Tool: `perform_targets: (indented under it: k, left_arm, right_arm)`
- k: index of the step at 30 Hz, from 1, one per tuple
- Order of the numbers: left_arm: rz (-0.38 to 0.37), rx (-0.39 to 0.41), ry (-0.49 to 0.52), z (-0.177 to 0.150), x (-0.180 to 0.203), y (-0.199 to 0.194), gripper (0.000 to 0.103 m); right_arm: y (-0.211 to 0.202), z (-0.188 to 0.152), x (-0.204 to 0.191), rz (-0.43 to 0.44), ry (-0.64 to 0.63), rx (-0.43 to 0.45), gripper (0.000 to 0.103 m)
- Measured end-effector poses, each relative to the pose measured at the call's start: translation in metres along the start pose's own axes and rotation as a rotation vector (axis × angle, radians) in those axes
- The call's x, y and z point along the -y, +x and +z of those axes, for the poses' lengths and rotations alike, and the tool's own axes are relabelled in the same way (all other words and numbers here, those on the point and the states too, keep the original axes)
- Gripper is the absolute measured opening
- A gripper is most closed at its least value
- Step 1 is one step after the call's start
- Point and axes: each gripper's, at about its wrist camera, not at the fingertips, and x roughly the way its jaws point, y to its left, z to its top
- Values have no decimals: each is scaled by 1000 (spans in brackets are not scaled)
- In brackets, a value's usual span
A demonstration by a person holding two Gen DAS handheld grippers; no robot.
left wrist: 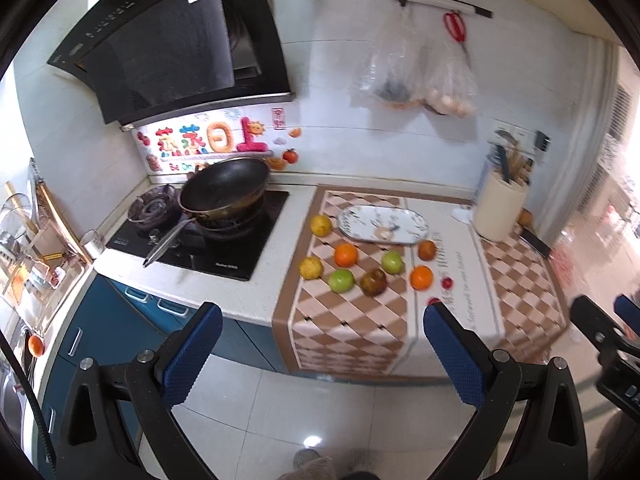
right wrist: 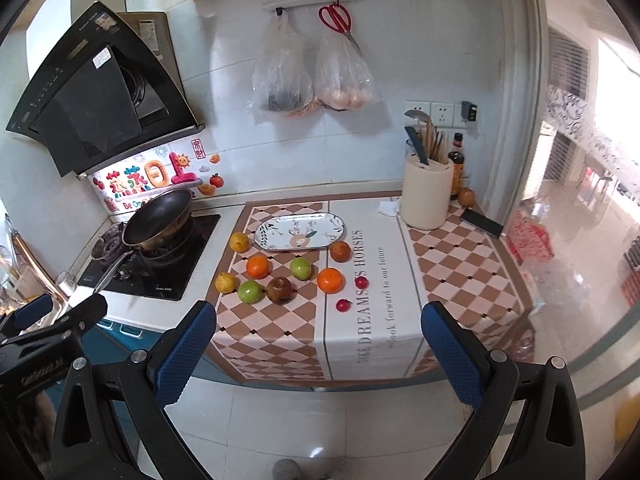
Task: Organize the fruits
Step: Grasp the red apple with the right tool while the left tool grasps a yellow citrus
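Note:
Several fruits lie loose on a checked cloth (right wrist: 280,332) on the counter: two oranges (right wrist: 257,266) (right wrist: 330,280), two green apples (right wrist: 251,291) (right wrist: 300,267), two yellow pears (right wrist: 239,242) (right wrist: 226,282), a dark brown apple (right wrist: 279,289), a brownish fruit (right wrist: 340,251) and two small red fruits (right wrist: 343,305) (right wrist: 361,281). An oval patterned plate (right wrist: 300,231) lies empty behind them. The same plate (left wrist: 382,225) and oranges (left wrist: 345,254) show in the left wrist view. Both grippers, left (left wrist: 322,350) and right (right wrist: 318,350), hang open over the floor in front of the counter, holding nothing.
A wok (right wrist: 160,218) sits on the black hob (right wrist: 160,264) left of the cloth. A cream utensil holder (right wrist: 426,194), a sauce bottle (right wrist: 456,168), another orange fruit (right wrist: 466,197) and a black phone (right wrist: 481,223) stand at the back right. Plastic bags (right wrist: 312,76) and red scissors (right wrist: 336,18) hang on the wall.

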Motion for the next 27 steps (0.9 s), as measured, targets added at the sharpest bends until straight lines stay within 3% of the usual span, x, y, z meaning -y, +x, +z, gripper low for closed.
perform_targets:
  k: [3, 8, 17, 21, 27]
  left_arm:
    - [55, -9, -11, -2, 1, 32, 103]
    - [112, -81, 5, -6, 0, 86, 103]
    - [185, -267, 27, 11, -33, 223, 103]
    - [165, -341, 63, 28, -47, 289, 103]
    - [39, -517, 79, 47, -63, 397, 100]
  right_arm:
    - [31, 1, 8, 22, 8, -32, 103]
    - [106, -3, 14, 105, 55, -168, 103]
    - [261, -14, -12, 152, 100, -356, 102]
    - [339, -14, -29, 150, 156, -445, 99]
    - [452, -15, -59, 89, 186, -561, 98]
